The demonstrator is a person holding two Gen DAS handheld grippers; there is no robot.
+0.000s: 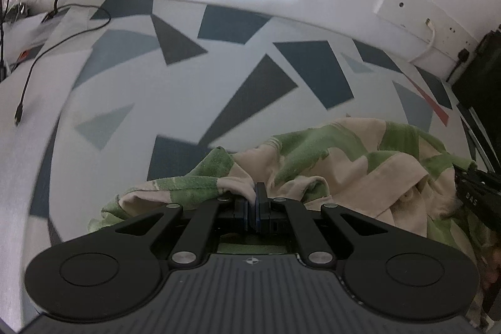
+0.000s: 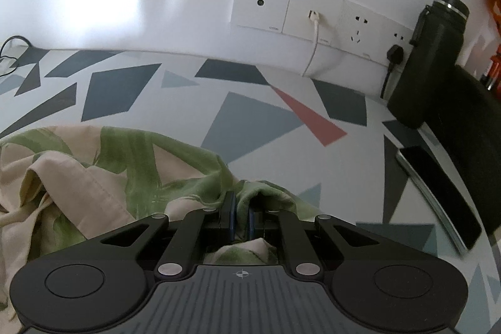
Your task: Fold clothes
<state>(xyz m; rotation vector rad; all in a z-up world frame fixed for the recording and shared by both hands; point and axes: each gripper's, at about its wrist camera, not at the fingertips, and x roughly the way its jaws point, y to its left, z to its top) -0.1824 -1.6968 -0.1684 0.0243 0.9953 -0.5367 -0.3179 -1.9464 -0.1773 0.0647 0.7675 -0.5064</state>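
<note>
A green and beige patterned garment (image 1: 344, 165) lies bunched on a table covered with a grey and blue triangle pattern (image 1: 194, 89). My left gripper (image 1: 254, 202) is shut on a beige fold at the garment's near edge. In the right wrist view the same garment (image 2: 103, 174) spreads to the left, and my right gripper (image 2: 240, 215) is shut on a green fold of it. The right gripper's black body (image 1: 476, 199) shows at the right edge of the left wrist view.
A black cable (image 1: 40, 58) trails over the table's left side. A wall socket panel (image 2: 313, 17) with a white cable and a black plug runs along the back. A black bottle (image 2: 429, 58) and a dark phone (image 2: 438, 193) sit at the right.
</note>
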